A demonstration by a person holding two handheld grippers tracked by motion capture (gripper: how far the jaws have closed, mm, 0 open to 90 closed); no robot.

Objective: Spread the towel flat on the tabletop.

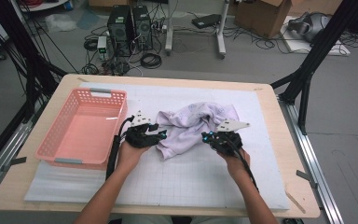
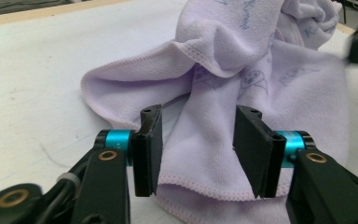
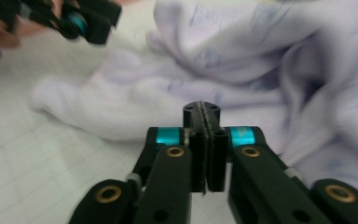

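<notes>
While the person's forearms come in from the bottom of the high view, the closest thing to look at is the work surface: a white gridded mat (image 1: pixel 177 179) lying on a light wooden table (image 1: pixel 286 126), with the wood showing as a border all around. On that mat, right in the middle, sits the lilac towel (image 1: pixel 193 126), bunched up in a soft heap with folds going every direction. Up close it's a fuzzy microfibre kind of cloth with a stitched hem and faint bluish doodle prints on it.

Left gripper (image 1: pixel 154 136) is at the towel's left edge. From the left gripper view its jaws stand about halfway apart with the towel's hem lying between them, pads not pressing on the cloth, so nothing is really held. Right gripper (image 1: pixel 210 138) is at the towel's right edge, and in the right gripper view its jaws are pinched fully together; can't make out any cloth caught in them, the towel lies just past the tips and that shot is pretty blurry.

Left of the towel, a pink plastic basket (image 1: pixel 58 140) with perforated walls sits half on the mat. Farther back, past the table, the grey floor has two black computer towers (image 1: pixel 130 28), a tangle of cables (image 1: pixel 150 59) and a cardboard box (image 1: pixel 263 16).
</notes>
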